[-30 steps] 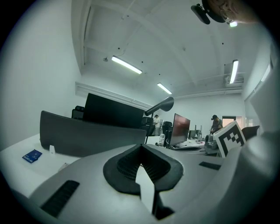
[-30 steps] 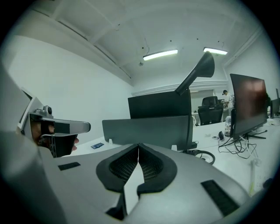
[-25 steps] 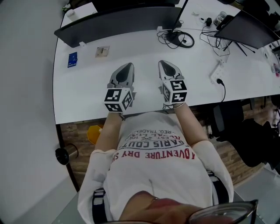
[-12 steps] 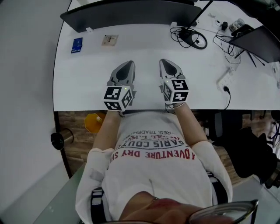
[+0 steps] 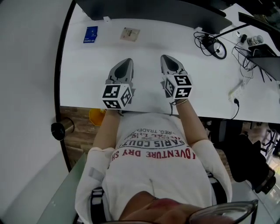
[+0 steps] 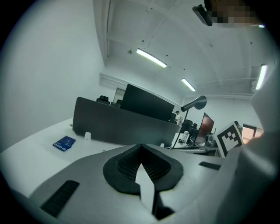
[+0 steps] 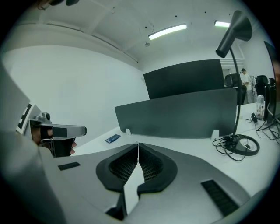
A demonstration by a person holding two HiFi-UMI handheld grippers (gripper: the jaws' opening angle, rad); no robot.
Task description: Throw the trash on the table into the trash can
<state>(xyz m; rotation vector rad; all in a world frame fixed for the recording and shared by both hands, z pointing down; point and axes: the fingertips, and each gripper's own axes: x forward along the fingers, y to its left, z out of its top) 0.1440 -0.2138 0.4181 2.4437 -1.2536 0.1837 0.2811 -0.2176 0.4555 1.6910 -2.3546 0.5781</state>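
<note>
Both grippers hover side by side over the near part of the white table (image 5: 87, 78), each in one of the person's hands. My left gripper (image 5: 126, 64) is shut with nothing between its jaws, its tips meeting in the left gripper view (image 6: 141, 146). My right gripper (image 5: 168, 59) is also shut and empty (image 7: 138, 144). A blue card (image 5: 90, 34) lies far left near the partition, also seen in both gripper views (image 6: 64, 143) (image 7: 113, 138). A small tan square packet (image 5: 130, 33) lies to its right, beyond the left gripper. A yellow container (image 5: 95, 116) shows under the table's near edge.
A dark partition screen (image 5: 166, 11) runs along the table's far side. Coiled cables (image 5: 214, 43) and a power strip (image 5: 238, 89) lie at the right. A black round object (image 5: 58, 130) stands on the floor at the left. The left gripper's body (image 7: 57, 131) shows in the right gripper view.
Both grippers have moved farther over the table toward the card and packet, still shut. The card and packet now lie closer ahead of the jaws.
</note>
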